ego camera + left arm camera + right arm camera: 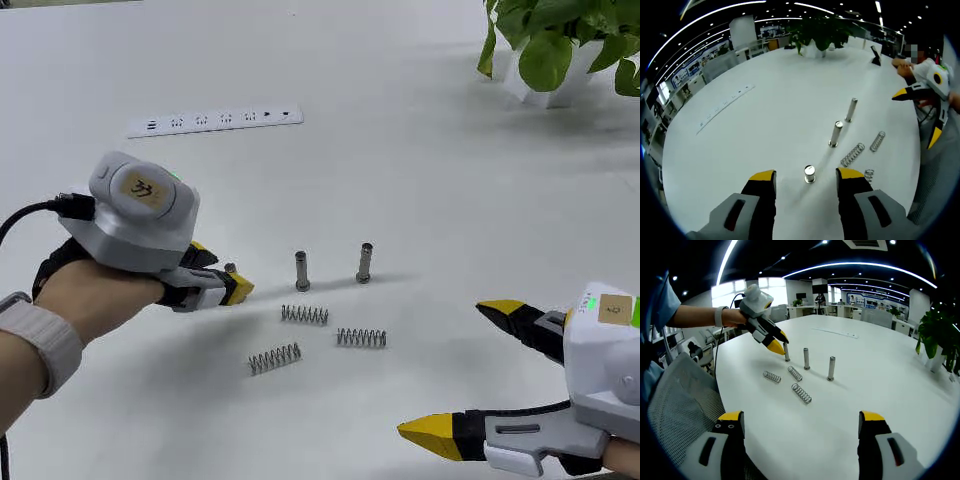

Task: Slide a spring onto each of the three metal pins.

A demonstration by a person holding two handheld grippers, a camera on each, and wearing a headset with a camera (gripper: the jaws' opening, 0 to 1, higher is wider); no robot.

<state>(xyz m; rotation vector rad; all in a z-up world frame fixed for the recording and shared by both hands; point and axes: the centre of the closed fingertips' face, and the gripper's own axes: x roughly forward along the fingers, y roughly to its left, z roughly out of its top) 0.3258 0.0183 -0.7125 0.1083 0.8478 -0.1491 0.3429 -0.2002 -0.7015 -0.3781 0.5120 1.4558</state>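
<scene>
On the white tabletop (420, 180), the left gripper (806, 175) has its yellow-tipped jaws partly apart, one on either side of the nearest upright silver metal pin (810, 173). Its own view shows a gap on both sides, while in the head view the gripper's body hides most of that pin. The two other silver pins (301, 271) (365, 262) stand bare in a row with it. Three coiled steel wire springs (305, 314) (361, 338) (274, 357) lie flat nearby, none on a pin. The right gripper (800, 416) hovers well apart, jaws spread wide, holding nothing.
</scene>
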